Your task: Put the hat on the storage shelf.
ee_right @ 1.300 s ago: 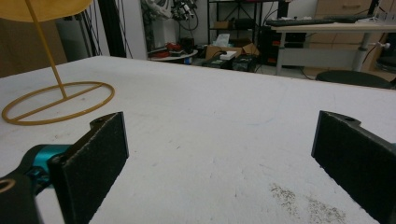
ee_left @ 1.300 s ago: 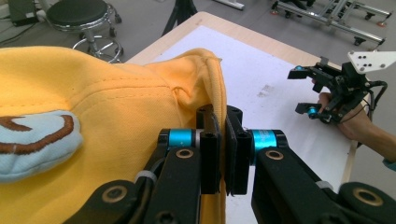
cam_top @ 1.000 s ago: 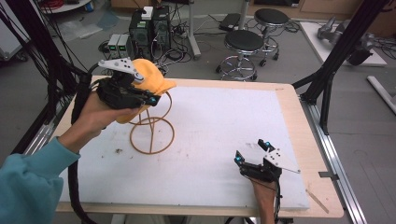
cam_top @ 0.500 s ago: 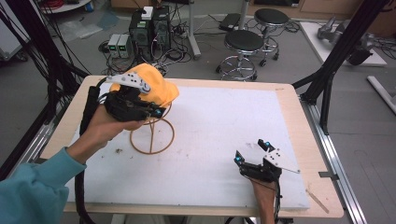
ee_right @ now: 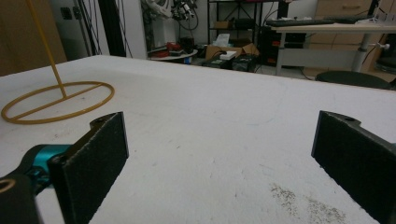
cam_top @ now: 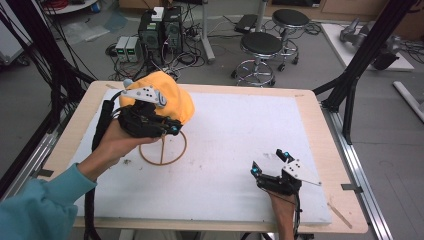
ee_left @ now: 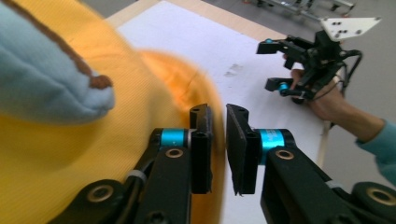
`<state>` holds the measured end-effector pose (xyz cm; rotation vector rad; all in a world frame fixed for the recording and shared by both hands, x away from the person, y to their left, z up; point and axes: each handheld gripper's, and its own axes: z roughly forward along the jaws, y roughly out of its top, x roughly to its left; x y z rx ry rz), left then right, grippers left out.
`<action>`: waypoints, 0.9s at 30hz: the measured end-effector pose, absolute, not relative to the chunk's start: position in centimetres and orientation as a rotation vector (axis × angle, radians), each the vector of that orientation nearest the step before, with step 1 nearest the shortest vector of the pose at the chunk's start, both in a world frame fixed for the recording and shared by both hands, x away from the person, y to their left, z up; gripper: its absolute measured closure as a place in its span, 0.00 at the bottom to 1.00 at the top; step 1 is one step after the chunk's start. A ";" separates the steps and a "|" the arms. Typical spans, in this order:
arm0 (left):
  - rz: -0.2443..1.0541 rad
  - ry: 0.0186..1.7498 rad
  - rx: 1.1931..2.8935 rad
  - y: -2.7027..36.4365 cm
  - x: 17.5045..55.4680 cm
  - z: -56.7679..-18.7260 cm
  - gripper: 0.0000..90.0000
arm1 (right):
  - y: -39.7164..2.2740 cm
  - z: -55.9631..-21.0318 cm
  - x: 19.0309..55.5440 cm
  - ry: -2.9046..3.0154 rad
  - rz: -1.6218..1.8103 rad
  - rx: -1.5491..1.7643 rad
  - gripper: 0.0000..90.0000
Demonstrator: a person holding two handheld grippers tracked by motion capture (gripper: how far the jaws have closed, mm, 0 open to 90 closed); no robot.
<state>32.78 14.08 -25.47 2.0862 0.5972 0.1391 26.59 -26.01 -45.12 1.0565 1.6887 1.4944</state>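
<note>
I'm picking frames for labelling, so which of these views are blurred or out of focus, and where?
Left gripper view: the orange hat is smeared and soft, while the left tool and the far right tool look sharper. Right gripper view: the stand and table are fairly clear; the near pads are slightly soft. High view: evenly lit, no strong glare, only coarse.

A lab: computer towers with tangled cables, rolling stools, and black frame struts.
</note>
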 end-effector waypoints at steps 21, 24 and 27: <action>0.153 0.470 1.972 15.8 29.8 -27.1 0.20 | -26.0 -45.1 26.5 1.690 1.495 1.054 0.03; 0.162 0.474 1.929 17.4 28.7 -28.3 0.19 | -26.1 -45.1 26.6 1.690 1.494 1.051 0.03; 0.183 0.495 1.884 19.2 27.5 -29.7 0.19 | -26.0 -45.1 26.5 1.691 1.490 1.053 0.03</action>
